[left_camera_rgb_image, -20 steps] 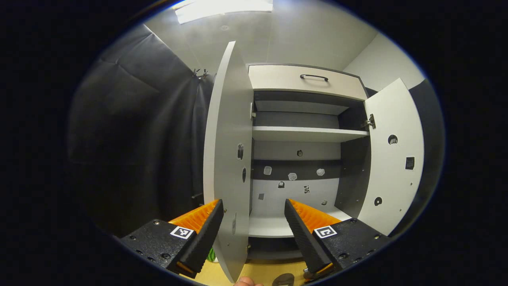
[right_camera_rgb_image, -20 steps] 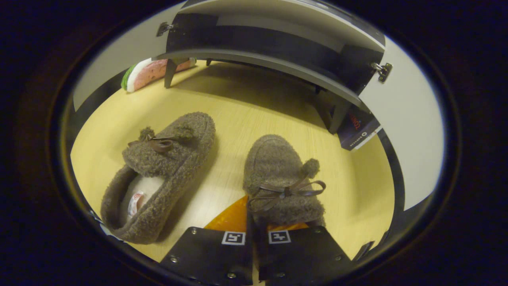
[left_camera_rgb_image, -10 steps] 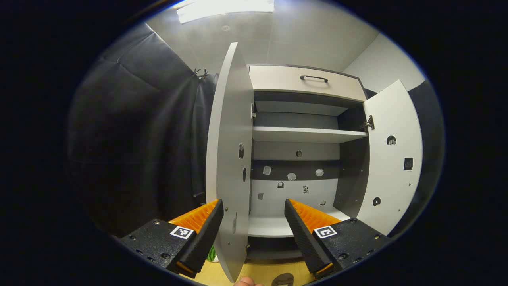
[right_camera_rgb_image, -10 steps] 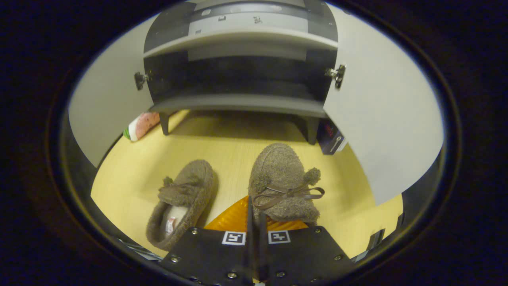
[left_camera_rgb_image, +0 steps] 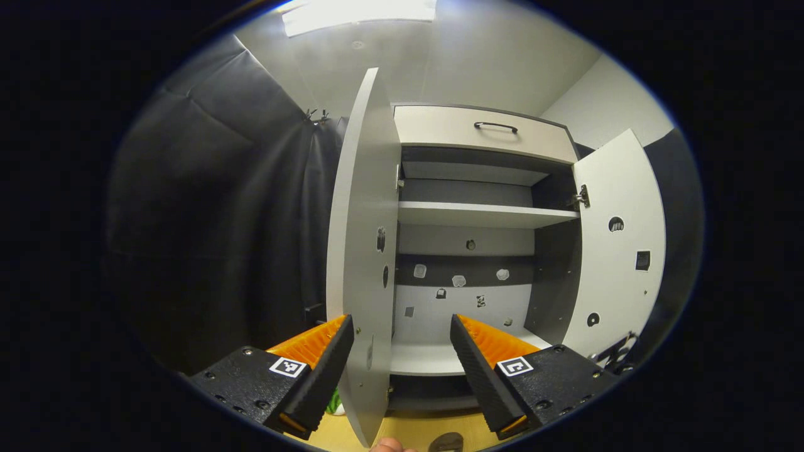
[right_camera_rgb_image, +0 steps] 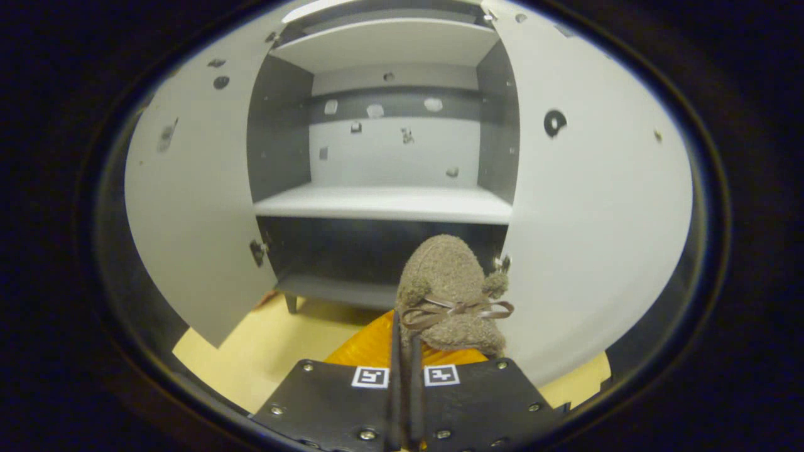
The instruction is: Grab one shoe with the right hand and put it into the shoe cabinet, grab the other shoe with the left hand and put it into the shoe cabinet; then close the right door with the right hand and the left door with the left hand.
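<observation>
Here a fuzzy brown shoe (right_camera_rgb_image: 449, 292) is clamped by the right gripper (right_camera_rgb_image: 405, 339) before the open shoe cabinet (right_camera_rgb_image: 383, 204); the left gripper (left_camera_rgb_image: 402, 351) is held with jaws apart.

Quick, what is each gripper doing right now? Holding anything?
Left gripper: open, holding nothing, facing the open shoe cabinet.
Right gripper: closed on a fuzzy brown shoe, lifted off the floor.

Right gripper view: shoe (right_camera_rgb_image: 449, 292) up front, held off floor (right_camera_rgb_image: 251, 351), just before shoe cabinet (right_camera_rgb_image: 383, 204). 2 doors swung out, left door (right_camera_rgb_image: 188, 207) and right door (right_camera_rgb_image: 597, 207) flanking opening. Left gripper view: left door edge (left_camera_rgb_image: 364, 251) between fingers, drawer (left_camera_rgb_image: 477, 129) above 2 shelves.
</observation>
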{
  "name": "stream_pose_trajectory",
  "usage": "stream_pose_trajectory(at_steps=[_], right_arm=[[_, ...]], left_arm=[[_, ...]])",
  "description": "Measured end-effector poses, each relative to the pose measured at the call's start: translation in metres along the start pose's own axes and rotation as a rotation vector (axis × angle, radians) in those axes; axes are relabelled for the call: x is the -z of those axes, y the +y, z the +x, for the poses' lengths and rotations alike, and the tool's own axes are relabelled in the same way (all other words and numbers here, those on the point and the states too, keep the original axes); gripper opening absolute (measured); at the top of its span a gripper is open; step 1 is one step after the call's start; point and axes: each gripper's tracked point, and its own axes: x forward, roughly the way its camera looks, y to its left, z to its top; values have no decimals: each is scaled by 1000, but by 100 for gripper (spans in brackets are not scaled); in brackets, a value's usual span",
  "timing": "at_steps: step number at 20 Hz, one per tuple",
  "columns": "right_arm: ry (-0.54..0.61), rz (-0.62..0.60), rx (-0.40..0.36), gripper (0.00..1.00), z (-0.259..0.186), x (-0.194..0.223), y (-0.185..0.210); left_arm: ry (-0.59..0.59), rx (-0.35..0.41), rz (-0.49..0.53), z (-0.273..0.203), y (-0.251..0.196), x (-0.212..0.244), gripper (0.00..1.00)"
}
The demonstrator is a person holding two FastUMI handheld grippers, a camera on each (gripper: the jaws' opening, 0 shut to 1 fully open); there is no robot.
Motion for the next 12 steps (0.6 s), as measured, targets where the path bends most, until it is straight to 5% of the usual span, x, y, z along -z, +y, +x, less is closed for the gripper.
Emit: stream_pose_trajectory(at_steps=[6,12], right_arm=[[-214,-53,3,6,26,-125,1],[-233,-91,33,6,96,-172,-11]], left_arm=[[-8,2,-4,-1,0,-1,94],[-15,-8,2,0,1,-1,94]])
